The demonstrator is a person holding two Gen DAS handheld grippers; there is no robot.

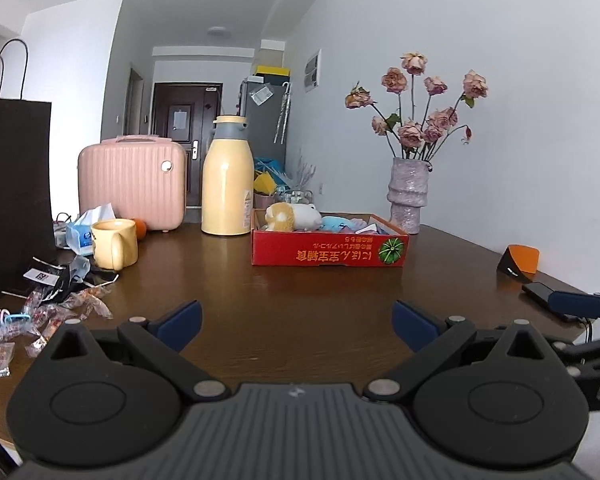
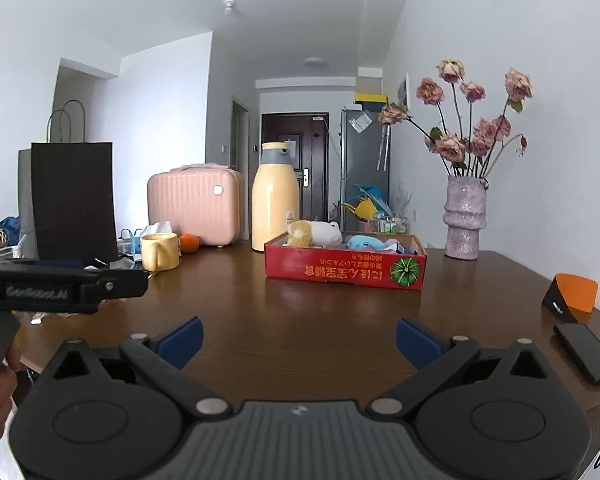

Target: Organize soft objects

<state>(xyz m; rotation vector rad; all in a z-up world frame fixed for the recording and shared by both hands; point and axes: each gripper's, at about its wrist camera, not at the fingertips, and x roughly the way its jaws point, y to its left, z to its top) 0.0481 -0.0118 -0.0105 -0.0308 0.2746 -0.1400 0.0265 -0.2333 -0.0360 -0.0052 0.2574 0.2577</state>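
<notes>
A red cardboard box [image 1: 328, 252] [image 2: 344, 270] sits mid-table and holds soft toys: a white and tan plush [image 1: 292, 217] [image 2: 314, 233], a blue plush [image 1: 334, 223] [image 2: 365, 243] and other soft items. My left gripper [image 1: 297, 326] is open and empty above the near table, well short of the box. My right gripper [image 2: 299, 342] is open and empty too, also short of the box. The left gripper's body [image 2: 60, 286] shows at the left of the right wrist view.
A yellow flask [image 1: 227, 178], pink case [image 1: 132, 182], yellow mug [image 1: 114, 243], tissue pack [image 1: 88, 228], orange [image 1: 140, 227] and black bag [image 1: 14, 196] stand at the back left. Candy wrappers [image 1: 48, 312] lie near left. A vase of flowers [image 1: 408, 192], orange-black object [image 1: 518, 263] and phone [image 2: 588, 352] are right.
</notes>
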